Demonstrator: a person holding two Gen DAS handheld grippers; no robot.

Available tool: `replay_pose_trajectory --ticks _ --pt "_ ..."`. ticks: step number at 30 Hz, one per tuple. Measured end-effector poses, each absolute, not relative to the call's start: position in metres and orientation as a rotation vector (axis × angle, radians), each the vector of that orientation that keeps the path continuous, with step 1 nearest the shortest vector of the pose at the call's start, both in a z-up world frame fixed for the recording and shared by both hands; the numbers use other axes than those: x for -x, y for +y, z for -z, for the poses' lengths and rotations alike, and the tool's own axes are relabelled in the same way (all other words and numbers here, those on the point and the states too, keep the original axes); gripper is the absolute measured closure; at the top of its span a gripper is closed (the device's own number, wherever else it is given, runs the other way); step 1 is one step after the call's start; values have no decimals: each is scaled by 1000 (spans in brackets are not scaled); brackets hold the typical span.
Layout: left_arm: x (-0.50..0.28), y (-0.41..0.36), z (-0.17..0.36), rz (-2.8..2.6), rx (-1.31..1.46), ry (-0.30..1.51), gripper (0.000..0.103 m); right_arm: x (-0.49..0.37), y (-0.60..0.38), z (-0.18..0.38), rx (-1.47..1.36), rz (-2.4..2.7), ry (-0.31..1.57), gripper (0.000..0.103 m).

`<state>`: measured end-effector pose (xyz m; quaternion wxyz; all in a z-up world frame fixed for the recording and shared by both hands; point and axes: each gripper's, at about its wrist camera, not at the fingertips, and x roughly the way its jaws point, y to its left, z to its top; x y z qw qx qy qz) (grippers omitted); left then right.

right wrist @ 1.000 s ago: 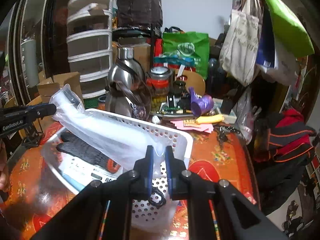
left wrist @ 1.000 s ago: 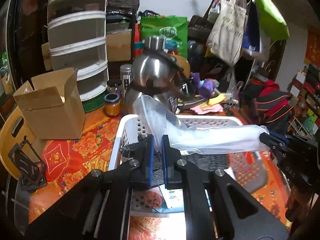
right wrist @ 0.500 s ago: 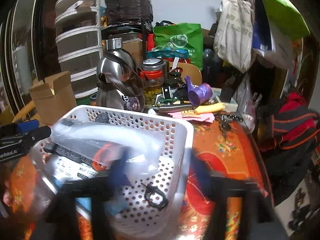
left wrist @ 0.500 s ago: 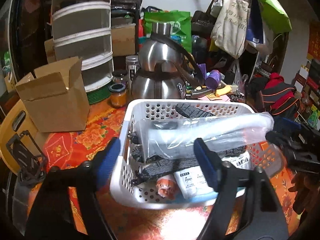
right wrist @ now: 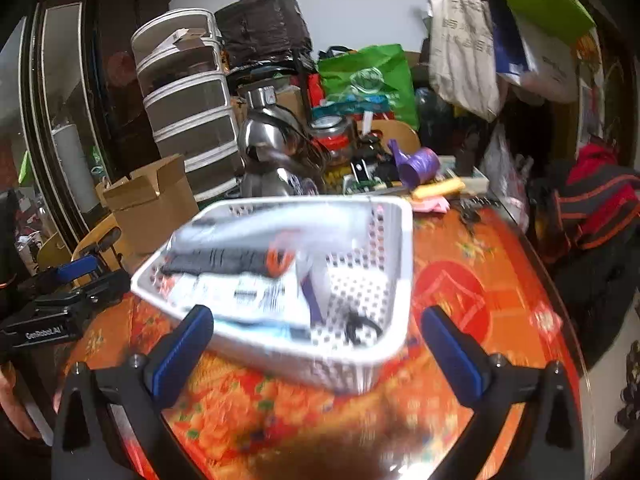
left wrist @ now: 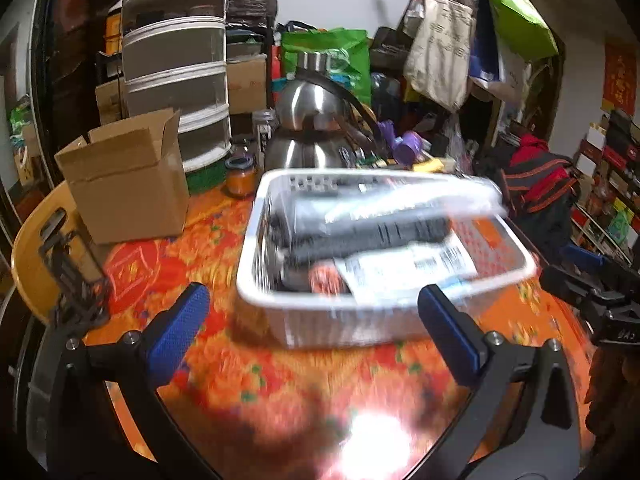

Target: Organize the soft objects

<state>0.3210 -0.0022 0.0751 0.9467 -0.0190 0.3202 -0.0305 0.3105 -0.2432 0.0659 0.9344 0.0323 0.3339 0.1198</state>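
A white perforated basket (left wrist: 256,280) stands on the red-orange floral table; it also shows in the right wrist view (right wrist: 400,264). A clear plastic bag (left wrist: 404,200) lies across its top, over dark gloves (left wrist: 360,236) and a labelled packet (left wrist: 408,268). The bag (right wrist: 276,222), gloves (right wrist: 224,258) and packet (right wrist: 228,292) show blurred in the right wrist view. My left gripper (left wrist: 312,330) is open and empty, in front of the basket. My right gripper (right wrist: 318,344) is open and empty, at the basket's near corner.
An open cardboard box (left wrist: 124,184) stands left of the basket. A steel kettle (left wrist: 312,132), a jar (left wrist: 240,170) and a drawer tower (left wrist: 176,88) stand behind. A purple cup (right wrist: 416,162) and clutter lie at the back. Bags hang at upper right (left wrist: 440,40).
Both grippers let go of the plastic bag, opened wide and pulled back from the basket. The bag now lies on the basket's contents.
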Motion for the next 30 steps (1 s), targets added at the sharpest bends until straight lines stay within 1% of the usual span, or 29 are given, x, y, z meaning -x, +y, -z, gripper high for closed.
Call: replay_pose_trajectory --ticks 6,12,15,19,23,30 --pt "-249 9 -81 60 23 657 0 -217 -233 -79 0 -264 579 0" --pt "-167 6 -93 97 9 616 0 -146 -209 -92 62 -234 618 0" --pt "-120 -1 -109 97 -18 570 0 -112 -206 -102 45 -246 587 0" --pt "-67 -3 -125 131 26 551 0 -74 -202 -117 25 -226 572 0" --pt "-25 -10 -134 125 10 538 0 -45 -202 -132 36 -183 531 0" --pt "-2 -21 -154 125 11 521 0 -39 -211 -149 -4 -160 555 0"
